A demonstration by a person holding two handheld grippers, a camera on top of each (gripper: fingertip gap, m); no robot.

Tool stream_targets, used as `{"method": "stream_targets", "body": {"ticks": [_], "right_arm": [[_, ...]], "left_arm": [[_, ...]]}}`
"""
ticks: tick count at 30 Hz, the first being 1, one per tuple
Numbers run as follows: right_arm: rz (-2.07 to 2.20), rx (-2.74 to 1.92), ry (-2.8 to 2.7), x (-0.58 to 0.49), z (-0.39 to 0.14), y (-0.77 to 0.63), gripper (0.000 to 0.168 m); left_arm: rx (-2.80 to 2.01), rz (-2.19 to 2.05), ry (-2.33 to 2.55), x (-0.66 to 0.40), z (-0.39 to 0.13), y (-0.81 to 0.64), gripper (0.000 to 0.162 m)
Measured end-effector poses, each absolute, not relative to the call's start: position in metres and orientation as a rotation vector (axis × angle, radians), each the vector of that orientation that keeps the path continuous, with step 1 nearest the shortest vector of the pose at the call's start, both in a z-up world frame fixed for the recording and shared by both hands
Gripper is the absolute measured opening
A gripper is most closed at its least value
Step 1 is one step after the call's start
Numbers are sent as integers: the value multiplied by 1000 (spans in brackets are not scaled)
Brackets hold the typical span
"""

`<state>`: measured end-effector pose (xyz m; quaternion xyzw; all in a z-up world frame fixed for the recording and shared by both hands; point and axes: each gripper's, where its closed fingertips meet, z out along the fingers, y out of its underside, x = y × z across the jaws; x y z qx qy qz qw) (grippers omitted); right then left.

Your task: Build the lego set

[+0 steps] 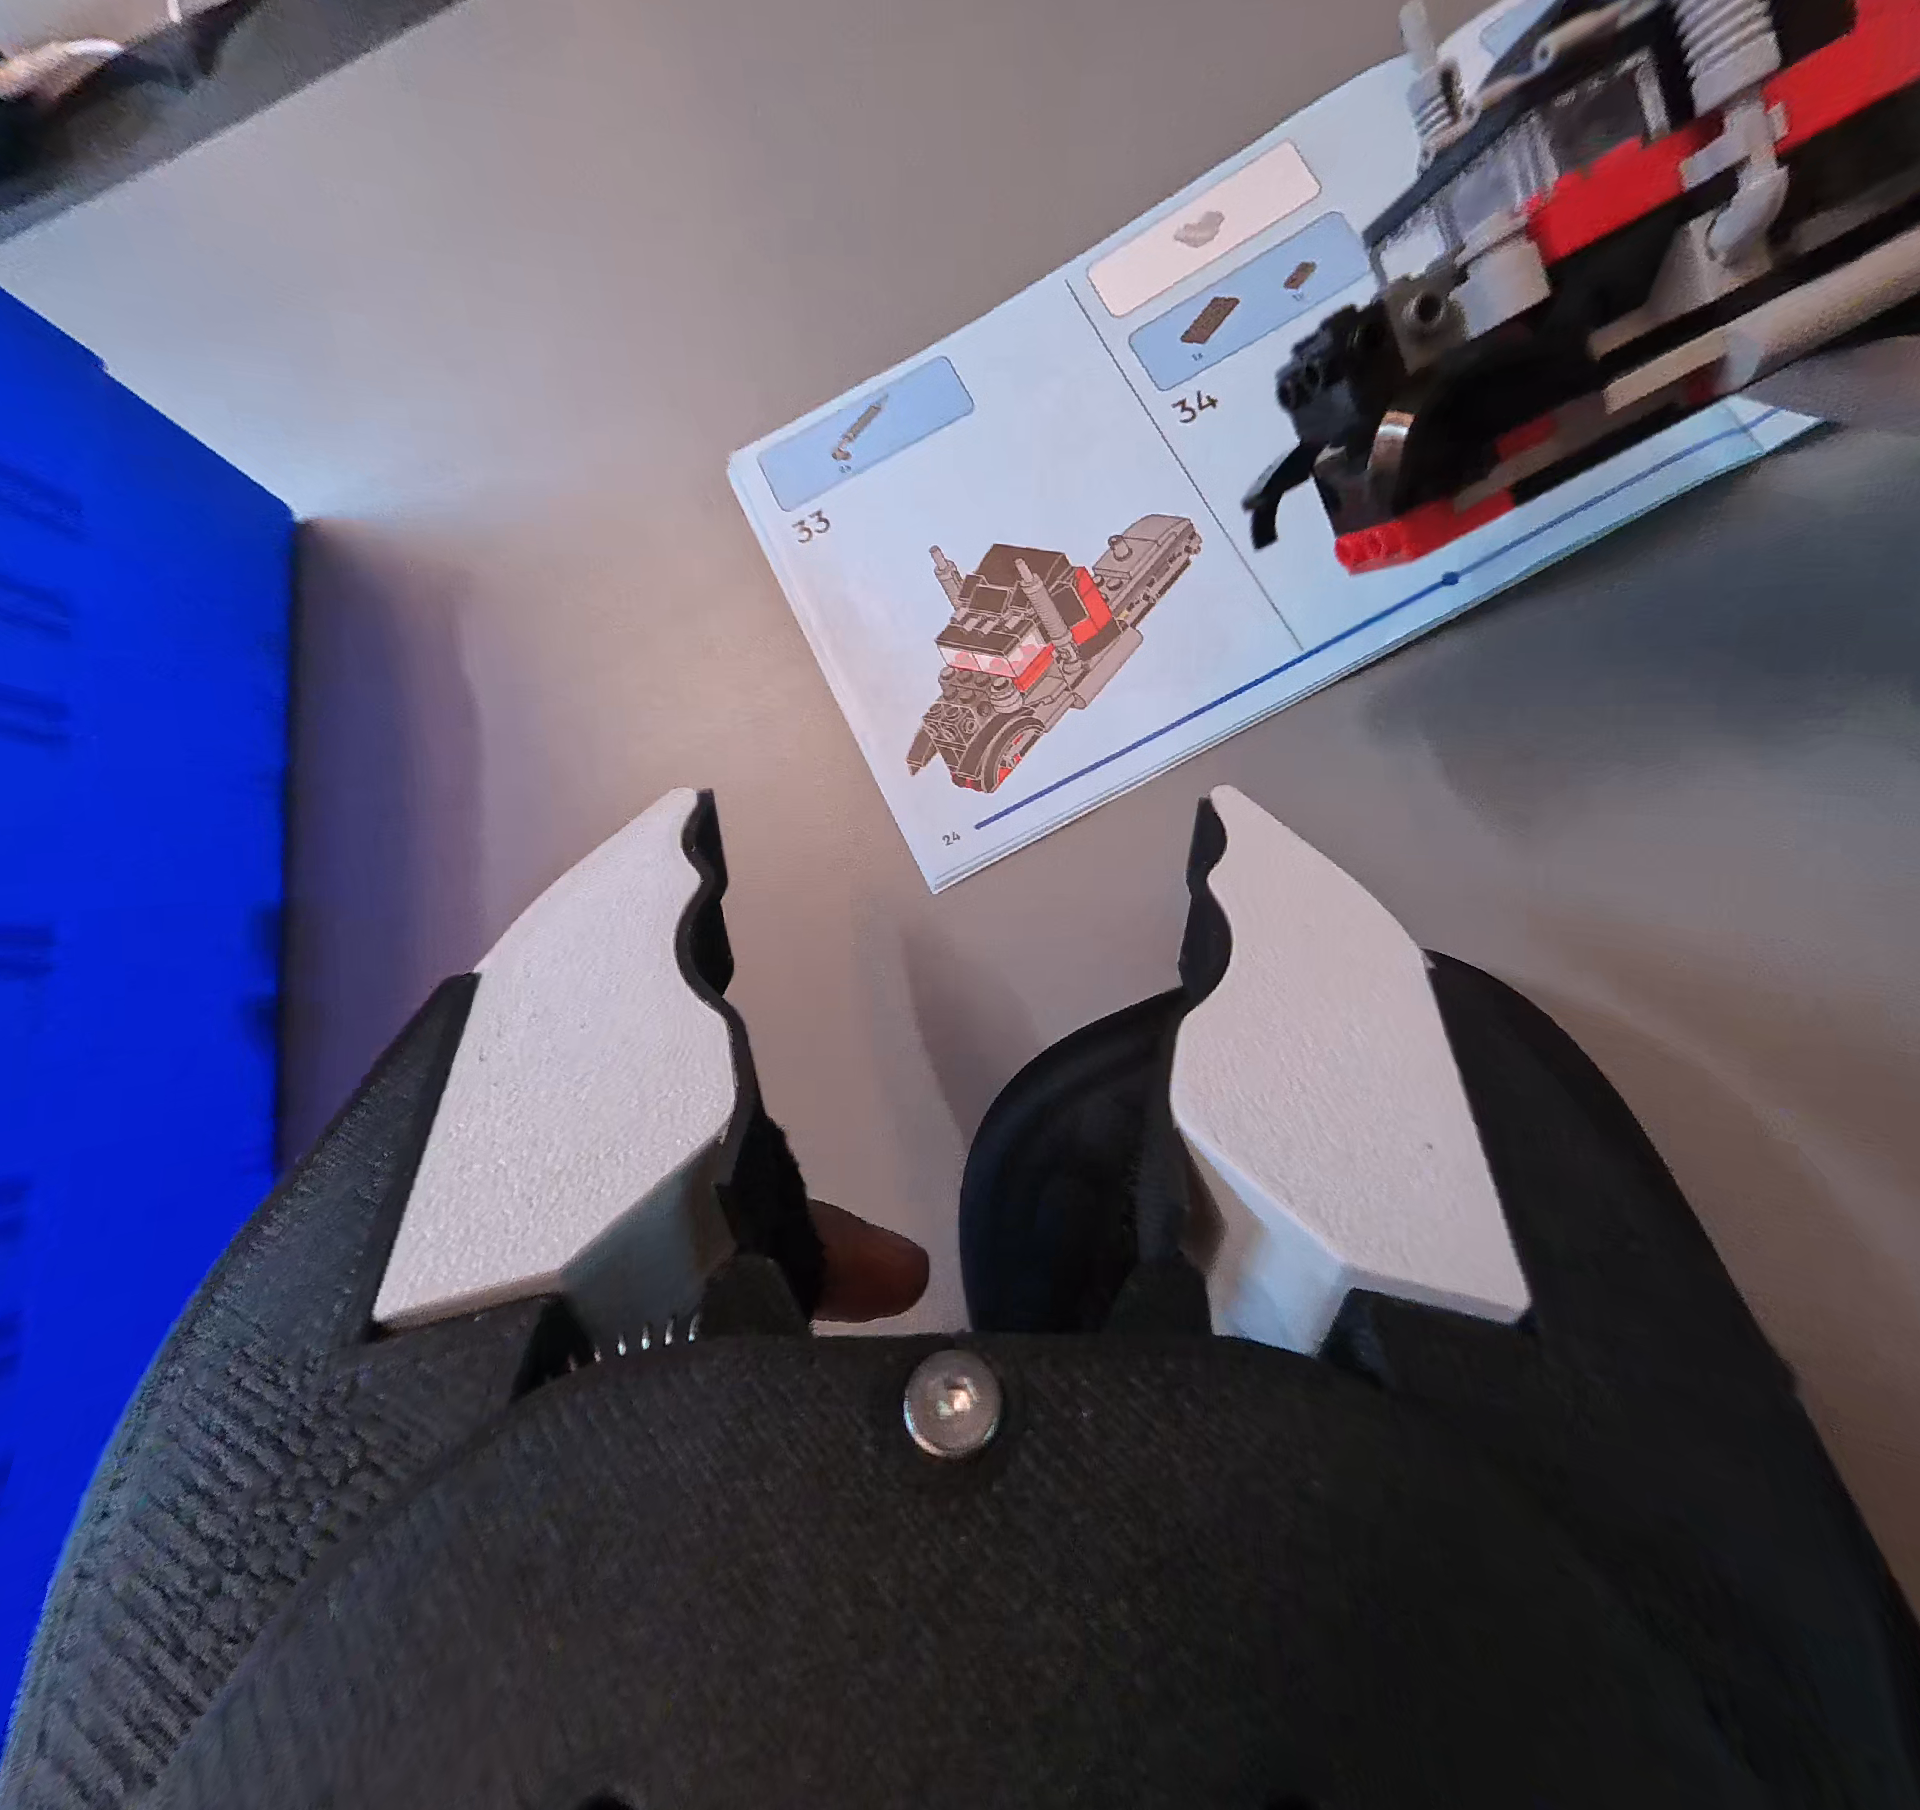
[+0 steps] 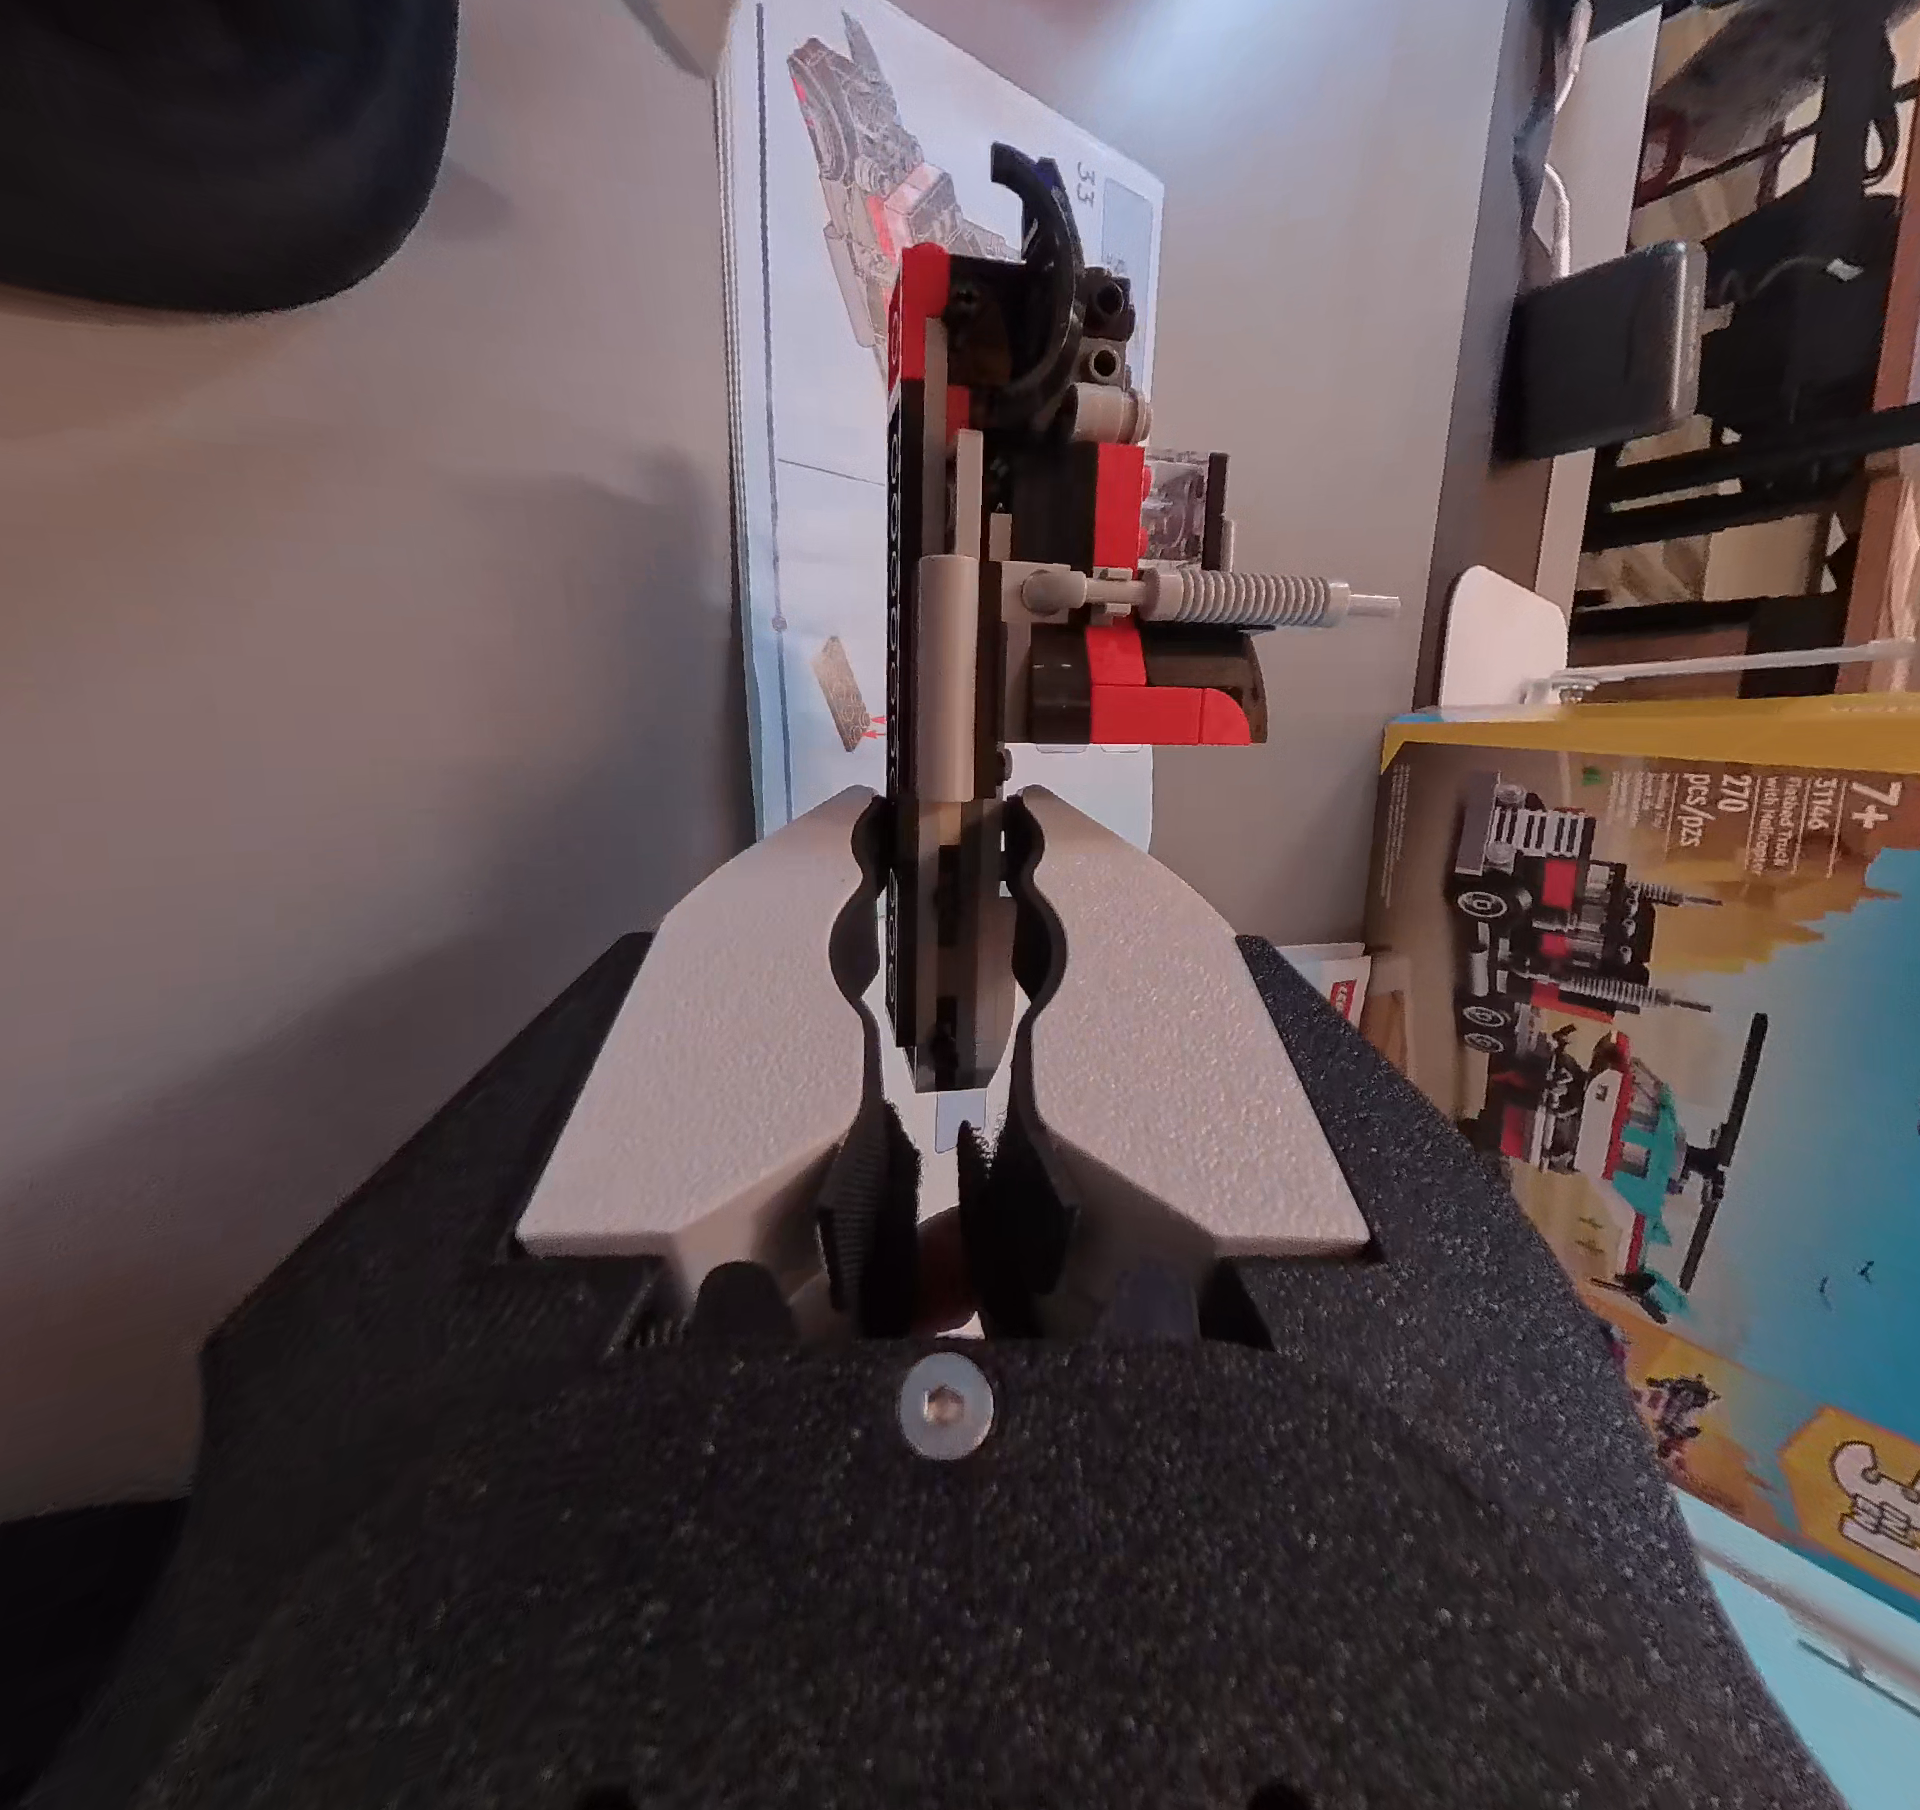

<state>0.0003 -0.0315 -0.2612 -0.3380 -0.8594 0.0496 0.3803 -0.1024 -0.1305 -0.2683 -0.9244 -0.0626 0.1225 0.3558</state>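
My right gripper (image 2: 940,815) is shut on the rear flat bed of a red, black and grey lego truck (image 2: 1049,555), holding it off the table with its cab pointing away. The truck also shows in the left wrist view (image 1: 1621,233) at the upper right, above the open instruction booklet (image 1: 1039,555). My left gripper (image 1: 956,804) is open and empty over the grey table (image 1: 520,326), just short of the booklet's near corner. The booklet lies behind the truck in the right wrist view (image 2: 831,410).
A blue box (image 1: 135,721) stands along the left edge of the left wrist view. The lego set's yellow and blue box (image 2: 1662,1085) stands at the right of the right wrist view, with shelves and dark gear (image 2: 1621,347) behind it.
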Motion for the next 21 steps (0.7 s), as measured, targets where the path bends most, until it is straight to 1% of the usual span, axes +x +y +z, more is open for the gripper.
{"method": "stream_targets", "body": {"ticks": [13,21], "right_arm": [[118,-832,-2204,4,-261,-30,22],[171,-946,-2203,4,-260,-15,22]], "left_arm": [[-2375,298,-122,-92,-264,-125,85],[-2368,300,-96,-84,-258,-122,85]]}}
